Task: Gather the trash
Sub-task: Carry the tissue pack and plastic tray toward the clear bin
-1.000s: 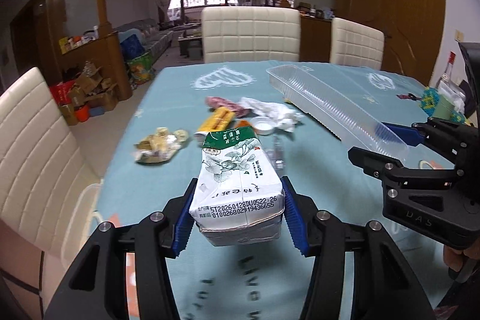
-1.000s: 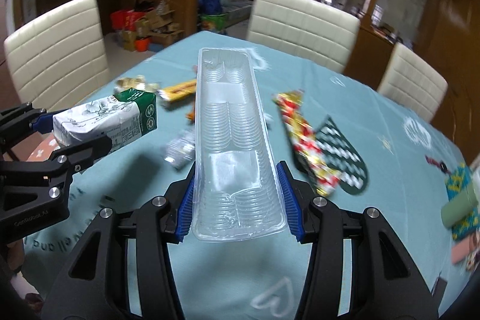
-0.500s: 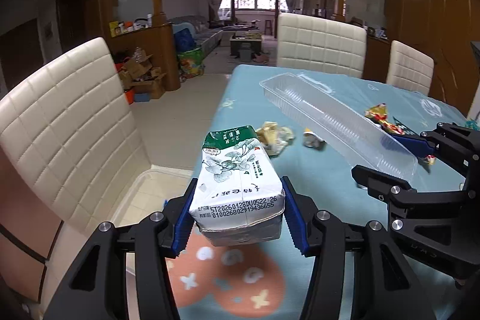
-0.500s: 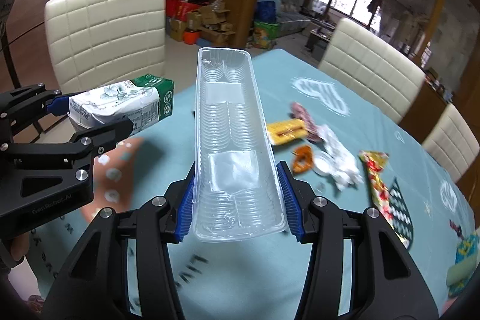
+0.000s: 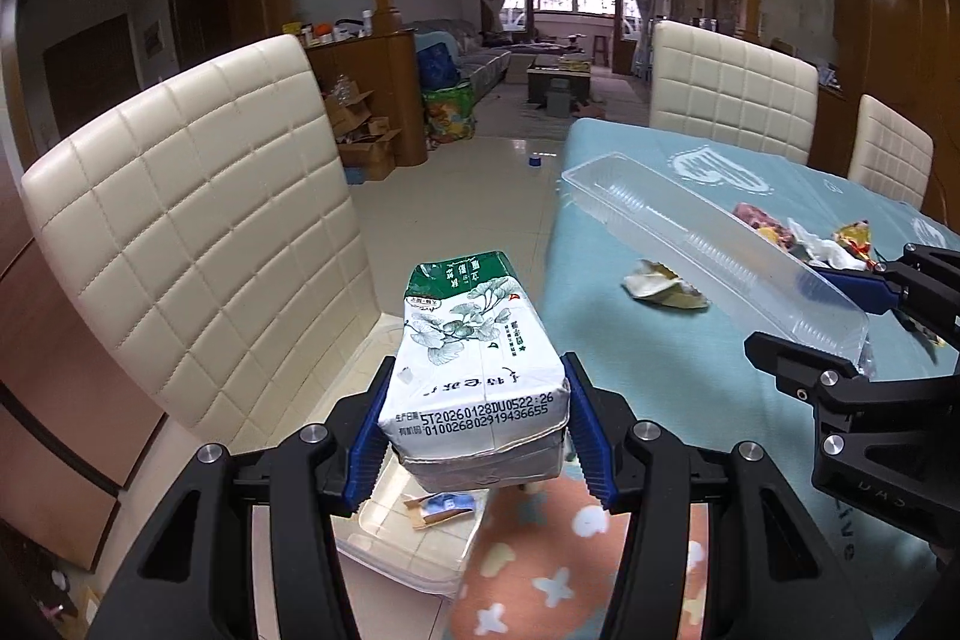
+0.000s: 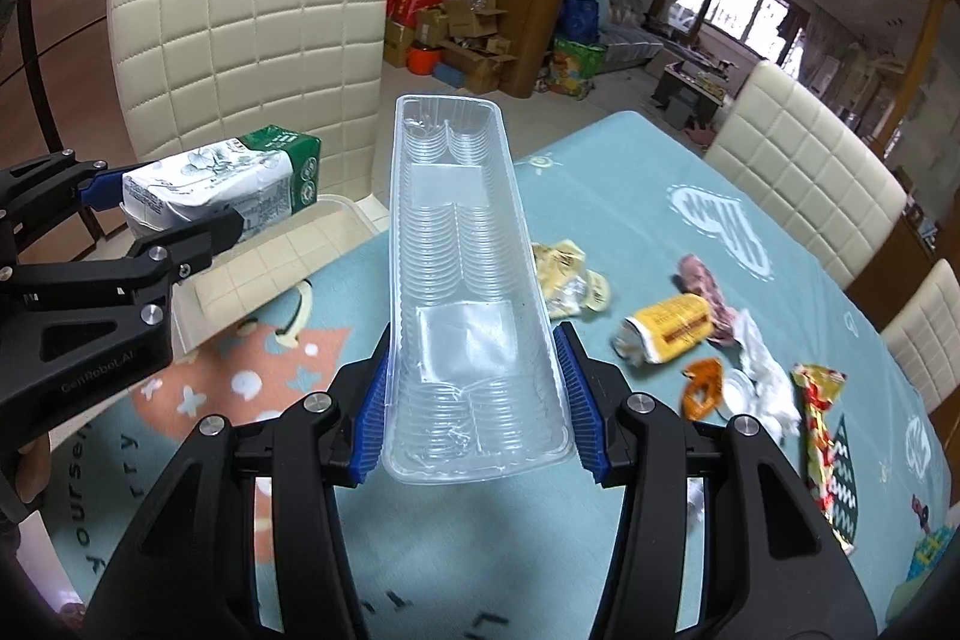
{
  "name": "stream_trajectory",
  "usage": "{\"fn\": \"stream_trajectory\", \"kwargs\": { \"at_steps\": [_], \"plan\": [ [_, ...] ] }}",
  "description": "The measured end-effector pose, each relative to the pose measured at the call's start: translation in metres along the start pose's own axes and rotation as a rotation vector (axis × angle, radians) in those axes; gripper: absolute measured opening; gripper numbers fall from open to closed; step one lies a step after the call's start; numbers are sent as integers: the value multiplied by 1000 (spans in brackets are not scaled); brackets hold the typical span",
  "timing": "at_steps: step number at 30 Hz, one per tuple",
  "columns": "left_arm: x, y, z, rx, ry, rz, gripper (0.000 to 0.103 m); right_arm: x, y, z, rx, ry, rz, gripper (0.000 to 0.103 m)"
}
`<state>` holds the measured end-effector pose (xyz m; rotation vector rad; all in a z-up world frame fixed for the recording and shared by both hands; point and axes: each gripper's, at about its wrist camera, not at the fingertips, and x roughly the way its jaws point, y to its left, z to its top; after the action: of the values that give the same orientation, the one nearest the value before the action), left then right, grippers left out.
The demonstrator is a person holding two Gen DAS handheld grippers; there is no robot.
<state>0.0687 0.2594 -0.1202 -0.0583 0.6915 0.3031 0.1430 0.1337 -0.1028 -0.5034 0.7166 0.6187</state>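
At far left stands a cream quilted chair point(image 5: 198, 232), with a clear plastic bin point(image 5: 408, 532) on the floor below its seat edge; scraps of paper lie in the bin. Your left gripper point(image 5: 477, 430) has its jaws closed on the sides of a green-and-white tissue pack point(image 5: 474, 370), which is held in the air above the bin, beside the edge of the desk point(image 5: 630, 388). The desk carries a teal cloth with an orange patch near its corner. To the right, your right gripper point(image 6: 474, 400) has its jaws pressed against both long walls of a clear plastic tray point(image 6: 462, 280), gripping it at the near end; the tray is lifted clear of the desk and points away toward the chair. Beyond the tray, on the cloth, lie a crumpled pale-yellow wrapper point(image 6: 570, 274), then a yellow snack packet point(image 6: 666, 328), a pink wrapper point(image 6: 702, 280), a small orange piece point(image 6: 702, 388), crumpled white tissue point(image 6: 762, 370) and, farthest right, a red-and-yellow foil wrapper point(image 6: 822, 412).
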Motion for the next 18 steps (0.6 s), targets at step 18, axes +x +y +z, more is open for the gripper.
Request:
{"fn": "stream_trajectory", "kwargs": {
  "at_steps": [18],
  "plan": [
    [35,45,0,-67,45,85,52,41,36,28,-81,7,63,52]
  ]
}}
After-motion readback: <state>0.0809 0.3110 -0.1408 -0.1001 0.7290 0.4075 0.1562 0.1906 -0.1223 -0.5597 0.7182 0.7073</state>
